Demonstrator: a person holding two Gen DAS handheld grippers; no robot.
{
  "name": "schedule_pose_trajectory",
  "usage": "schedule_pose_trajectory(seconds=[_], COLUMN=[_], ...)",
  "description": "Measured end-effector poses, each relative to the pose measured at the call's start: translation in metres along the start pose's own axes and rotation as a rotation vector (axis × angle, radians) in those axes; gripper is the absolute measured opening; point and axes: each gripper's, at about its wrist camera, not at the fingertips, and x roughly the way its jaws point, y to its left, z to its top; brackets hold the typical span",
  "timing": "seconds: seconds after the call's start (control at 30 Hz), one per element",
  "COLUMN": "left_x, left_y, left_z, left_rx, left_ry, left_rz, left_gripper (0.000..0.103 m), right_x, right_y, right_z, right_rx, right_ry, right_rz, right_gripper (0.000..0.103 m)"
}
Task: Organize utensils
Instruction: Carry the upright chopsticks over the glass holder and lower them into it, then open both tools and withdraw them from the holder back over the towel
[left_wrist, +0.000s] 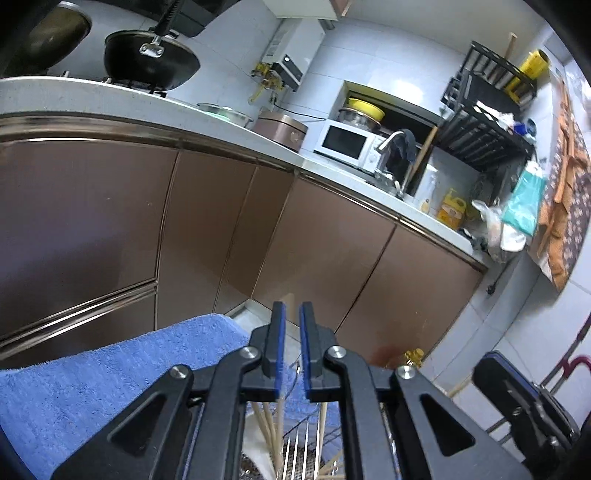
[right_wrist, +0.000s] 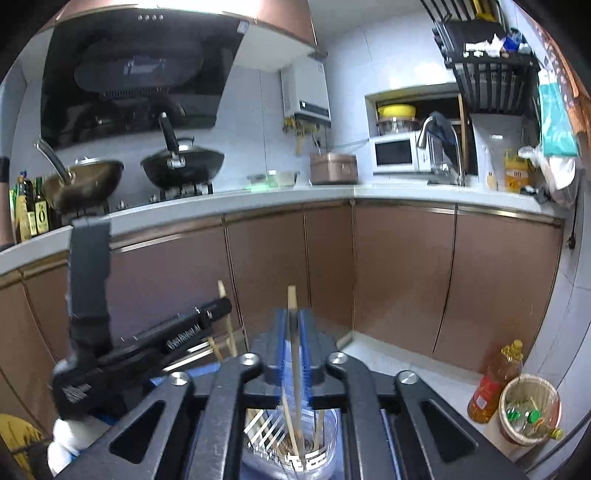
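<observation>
Wooden chopstick (right_wrist: 292, 325) clamped upright in the right tool (right_wrist: 294, 328) — lower end down inside the clear holder (right_wrist: 328, 443) among other sticks. Left tool (left_wrist: 291, 321) slightly apart, empty, above the blue towel (left_wrist: 92, 387).

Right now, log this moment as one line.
right gripper: shut on wooden chopstick | above clear utensil holder | left gripper: open, empty | blue towel underneath

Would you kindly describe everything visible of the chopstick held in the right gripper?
The chopstick is a slim, pale, wooden-looking stick, standing nearly upright. The right gripper is clamped on it between the blue pads. Its squared top pokes above the fingertips; its lower end reaches into the clear holder below, among other sticks.
</observation>
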Motion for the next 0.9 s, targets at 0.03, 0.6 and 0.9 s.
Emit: schedule_pose_trajectory(seconds=[0.03, 0.6, 0.9], left_x=[-0.003, -0.136, -0.213], left_y=[0.001, 0.041, 0.066], left_z=[-0.001, -0.019, -0.055], left_rx=[0.008, 0.045, 0.064], left_ry=[-0.003, 0.101, 0.197], left_rz=[-0.001, -0.056, 0.024], left_gripper=[0.024, 0.041, 0.041], right_x=[-0.002, -0.102, -0.153], right_y=[-0.002, -0.011, -0.002], right_z=[-0.002, -0.032, -0.071], right_rx=[0.008, 0.132, 0.188], right_ry=[0.001, 0.023, 0.122], right_rz=[-0.002, -0.003, 0.022], right_gripper=[0.026, 0.070, 0.070])
